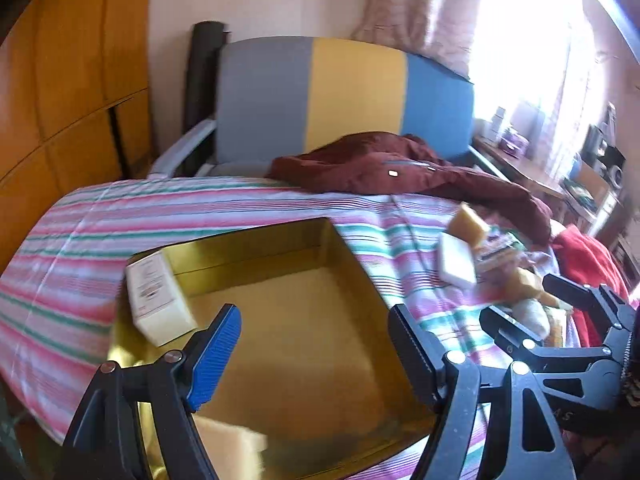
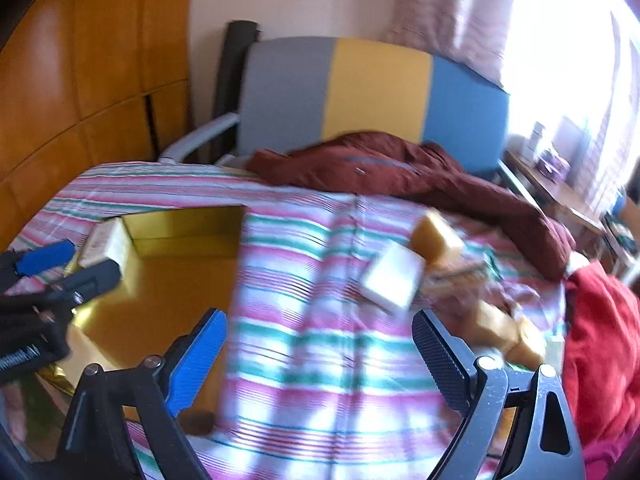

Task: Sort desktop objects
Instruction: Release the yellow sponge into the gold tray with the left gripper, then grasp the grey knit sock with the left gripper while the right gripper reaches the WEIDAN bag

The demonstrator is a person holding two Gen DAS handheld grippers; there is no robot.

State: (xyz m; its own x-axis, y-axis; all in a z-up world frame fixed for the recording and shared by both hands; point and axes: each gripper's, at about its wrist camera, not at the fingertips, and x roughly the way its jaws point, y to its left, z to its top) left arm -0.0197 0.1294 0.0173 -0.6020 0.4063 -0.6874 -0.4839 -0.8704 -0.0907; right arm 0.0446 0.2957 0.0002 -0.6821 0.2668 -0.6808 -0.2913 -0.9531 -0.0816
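Reaching for the next item is judged to be the step in hand, since nothing is held by either tool. The left gripper (image 1: pixel 316 354) is seen with its jaws released wide above the gold tray (image 1: pixel 256 240), and nothing lies between them. The right gripper (image 2: pixel 320 360) is likewise spread apart and empty, poised over the striped bedspread (image 2: pixel 320 360) short of the clutter.

One cream box (image 1: pixel 158 300) is already propped against the tray's far-left corner, tilted, with its long axis running roughly from the tray's rim down toward its floor and its printed face turned up. A white box (image 2: pixel 394 280) is seen on the bedspread to the right of the tray, well apart from it, lying askew with one corner toward the right gripper; its exact long axis cannot be told through the blur. An orange-yellow block (image 2: pixel 436 236) is just behind it, touching or nearly so, and a heap of wrapped packets (image 2: pixel 480 280) is beside both.

To do the step well, the right jaws should be turned until the pads face the white box's two flat sides, then lowered squarely so the neighbouring block is not nudged. A maroon jacket (image 2: pixel 400 172) lies further back on the bed.
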